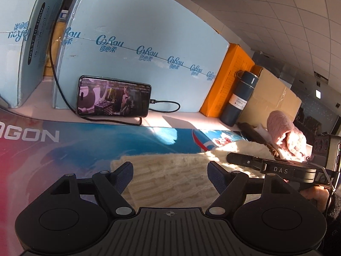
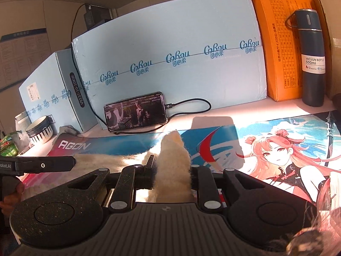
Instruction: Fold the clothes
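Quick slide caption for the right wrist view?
Right gripper shut on a bunched cream sweater above the printed desk mat.

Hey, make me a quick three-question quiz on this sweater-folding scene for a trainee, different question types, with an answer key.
1. True or false: the right gripper is shut on a bunch of the cream knit sweater.
2. Multiple choice: the left gripper is A) shut on the sweater, B) open above the sweater, C) holding the phone.
3. Fill in: the vacuum bottle stands in front of an ______ box.

Key: 1 true. 2 B: its fingers stand wide apart with cream knit showing between them. 3 orange.
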Available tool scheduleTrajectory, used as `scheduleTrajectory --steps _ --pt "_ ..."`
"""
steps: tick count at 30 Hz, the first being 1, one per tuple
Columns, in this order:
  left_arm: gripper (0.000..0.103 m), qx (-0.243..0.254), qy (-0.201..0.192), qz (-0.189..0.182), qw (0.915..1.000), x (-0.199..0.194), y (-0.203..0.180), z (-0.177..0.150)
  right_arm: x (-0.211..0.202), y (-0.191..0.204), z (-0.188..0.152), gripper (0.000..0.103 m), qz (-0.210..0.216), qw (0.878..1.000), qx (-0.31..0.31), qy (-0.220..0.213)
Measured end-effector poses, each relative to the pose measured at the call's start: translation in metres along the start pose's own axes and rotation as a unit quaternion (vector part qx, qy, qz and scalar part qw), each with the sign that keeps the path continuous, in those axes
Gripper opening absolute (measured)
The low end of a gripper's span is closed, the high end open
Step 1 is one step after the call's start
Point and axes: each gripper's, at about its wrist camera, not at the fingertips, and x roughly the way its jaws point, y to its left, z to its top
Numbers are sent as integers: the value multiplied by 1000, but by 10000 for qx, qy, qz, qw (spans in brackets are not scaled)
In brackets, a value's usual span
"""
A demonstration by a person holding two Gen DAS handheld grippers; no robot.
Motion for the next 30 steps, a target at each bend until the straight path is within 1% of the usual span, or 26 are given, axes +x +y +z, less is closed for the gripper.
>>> scheduleTrajectory --steps 1,2,4,6,8,9,10,11,13,15,16,17,21,23,27,30 --pt "79 75 -36 82 9999 -2 -2 0 3 -1 -1 18 -92 9999 27 85" --pt "79 169 -64 119 9998 -4 -4 0 5 -1 -1 21 -177 9997 27 163" --pt "79 336 -101 100 9993 -7 -9 0 10 -2 -2 25 -346 9990 18 300" --pt "80 566 -38 53 9984 -8 -16 -1 11 -3 -4 31 -437 9985 44 340" --pt "85 936 76 224 9953 -4 -26 -5 11 -5 -5 40 -536 9979 87 356" --pt "88 1154 135 355 9926 -2 -32 -7 11 -6 -5 43 -540 9979 107 349" --pt "90 1397 190 541 9885 0 -38 -10 10 -8 -5 51 -577 9977 156 333" --pt "91 1530 234 633 9859 2 -40 -12 9 -9 -5 64 -630 9973 213 316" --pt "92 1648 313 706 9833 3 -42 -15 5 -14 -5 79 -675 9967 390 246" --pt "96 1609 375 761 9833 5 -40 -16 -3 -22 -7 80 -511 9963 692 67" --pt "98 1558 417 794 9837 7 -38 -17 -9 -27 -8 82 -411 9954 869 -47" --pt "99 1518 450 794 9842 7 -37 -16 -14 -30 -9 85 -361 9942 1009 -126" --pt "100 1421 534 792 9852 9 -33 -17 -36 -29 -8 87 -400 9909 1233 -372" --pt "101 1379 570 811 9855 10 -31 -17 -49 -27 -9 89 -348 9890 1363 -464" --pt "103 1277 612 788 9868 10 -27 -16 -72 -19 -14 92 -243 9866 1543 -468" --pt "103 1176 633 736 9883 10 -24 -16 -88 -13 -19 95 -161 9861 1622 -330"
